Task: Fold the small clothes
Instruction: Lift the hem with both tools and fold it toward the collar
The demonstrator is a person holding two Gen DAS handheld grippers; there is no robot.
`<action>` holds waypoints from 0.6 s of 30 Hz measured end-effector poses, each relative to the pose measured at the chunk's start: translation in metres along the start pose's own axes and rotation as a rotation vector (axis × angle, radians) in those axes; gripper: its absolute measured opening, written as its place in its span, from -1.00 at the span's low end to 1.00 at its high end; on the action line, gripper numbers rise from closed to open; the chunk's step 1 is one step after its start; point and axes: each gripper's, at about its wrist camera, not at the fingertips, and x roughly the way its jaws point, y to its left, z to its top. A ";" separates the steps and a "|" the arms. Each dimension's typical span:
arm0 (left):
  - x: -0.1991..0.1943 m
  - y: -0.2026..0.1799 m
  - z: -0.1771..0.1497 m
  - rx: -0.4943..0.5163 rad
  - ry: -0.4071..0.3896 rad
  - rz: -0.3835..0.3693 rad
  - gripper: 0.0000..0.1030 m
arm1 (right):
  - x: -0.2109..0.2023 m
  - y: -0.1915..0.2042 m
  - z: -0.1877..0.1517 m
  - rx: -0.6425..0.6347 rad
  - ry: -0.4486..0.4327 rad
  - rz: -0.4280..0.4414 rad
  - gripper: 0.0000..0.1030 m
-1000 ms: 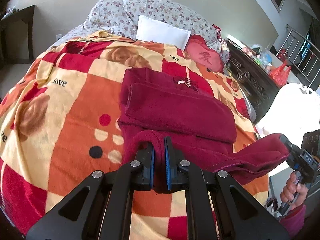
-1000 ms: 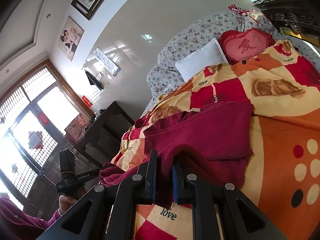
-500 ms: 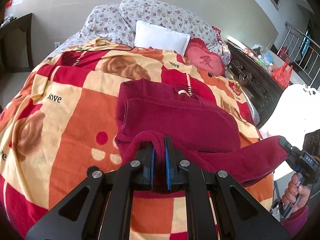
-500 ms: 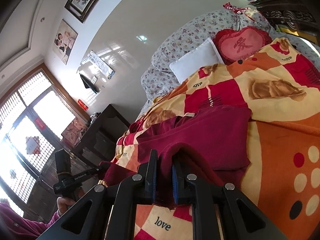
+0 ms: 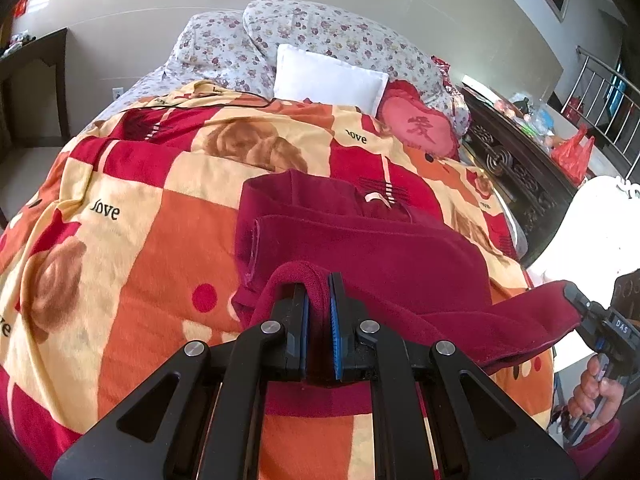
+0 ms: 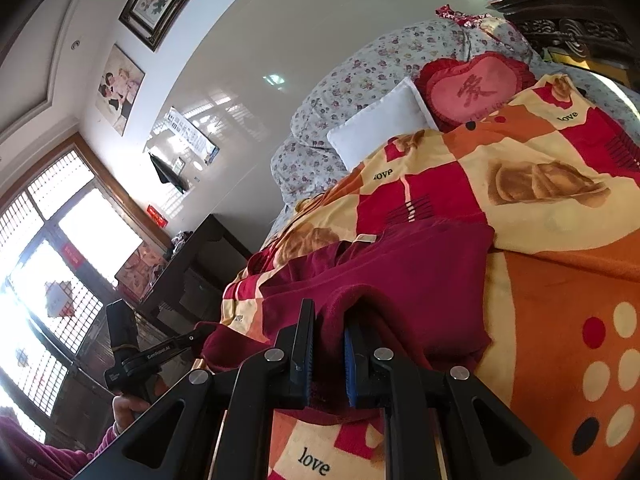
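A dark red garment (image 5: 372, 252) lies partly folded on the bed's patterned blanket (image 5: 132, 248); it also shows in the right wrist view (image 6: 416, 280). My left gripper (image 5: 318, 284) is shut on the garment's near hem at its left corner and holds it lifted. My right gripper (image 6: 330, 320) is shut on the hem's other corner and also shows at the right edge of the left wrist view (image 5: 576, 300). The hem hangs stretched between the two grippers above the folded body.
A white pillow (image 5: 328, 76), floral pillows (image 5: 320, 32) and a red heart cushion (image 5: 420, 128) lie at the head of the bed. A dark carved cabinet (image 5: 520, 168) stands right of the bed. A dark desk (image 6: 196, 256) stands on the other side.
Both grippers have carried the held hem forward over the garment toward the pillows. The grip has not changed.
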 end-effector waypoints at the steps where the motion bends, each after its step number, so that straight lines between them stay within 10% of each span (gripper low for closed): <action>1: 0.000 0.001 0.000 0.000 -0.002 0.001 -0.85 | 0.000 0.000 0.000 -0.001 0.000 -0.001 -0.78; 18: 0.016 -0.004 0.017 0.011 -0.011 0.016 -0.85 | 0.016 -0.014 0.016 0.011 -0.007 -0.026 -0.78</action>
